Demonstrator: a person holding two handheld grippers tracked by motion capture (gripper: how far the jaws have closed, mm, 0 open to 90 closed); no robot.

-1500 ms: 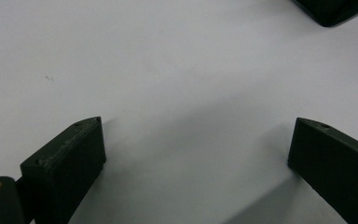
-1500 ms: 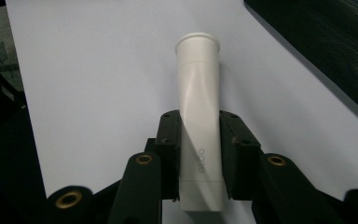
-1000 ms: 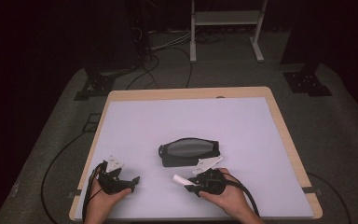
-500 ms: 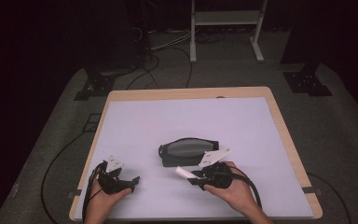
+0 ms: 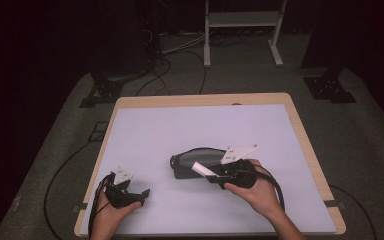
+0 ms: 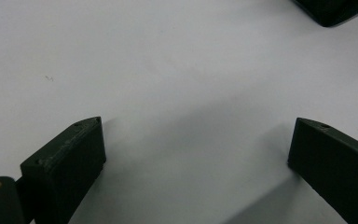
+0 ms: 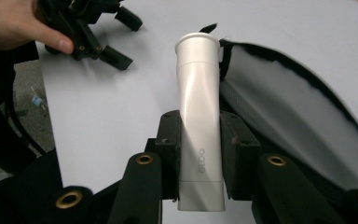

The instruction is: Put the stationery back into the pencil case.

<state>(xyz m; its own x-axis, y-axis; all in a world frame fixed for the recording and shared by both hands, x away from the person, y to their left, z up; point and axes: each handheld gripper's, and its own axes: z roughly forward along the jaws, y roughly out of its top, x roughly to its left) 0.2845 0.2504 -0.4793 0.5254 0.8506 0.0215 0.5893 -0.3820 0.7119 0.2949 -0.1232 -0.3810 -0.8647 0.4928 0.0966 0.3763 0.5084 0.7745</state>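
One white tube (image 7: 199, 126) is clamped between the jaws of the right gripper (image 7: 200, 140): its flat crimped end sits low, just behind the pads, and its round capped end points away from the hand, out past the jaw tips. In the high view the tube (image 5: 203, 170) is held above the desk, slanting towards the left, with its capped end over the near edge of the pouch (image 5: 196, 161).

The pouch is the one container on the desk: a dark, soft case with a black rim and a grey inside, lying open near the middle of the desk, a little towards the person. In the right gripper view its mouth (image 7: 289, 116) gapes just to the right of the tube, and the grey lining that shows there has nothing lying on it; the far part of the inside is hidden by the rim.

The left gripper (image 5: 125, 192) rests low on the desk near its front left corner, well apart from pouch and tube. In its own view the two jaws stand wide apart with bare white desk (image 6: 168, 70) between them, and a dark corner of the pouch (image 6: 331, 9) shows at the top right.

Counted: one tube, one pouch, two grippers, one in each hand.
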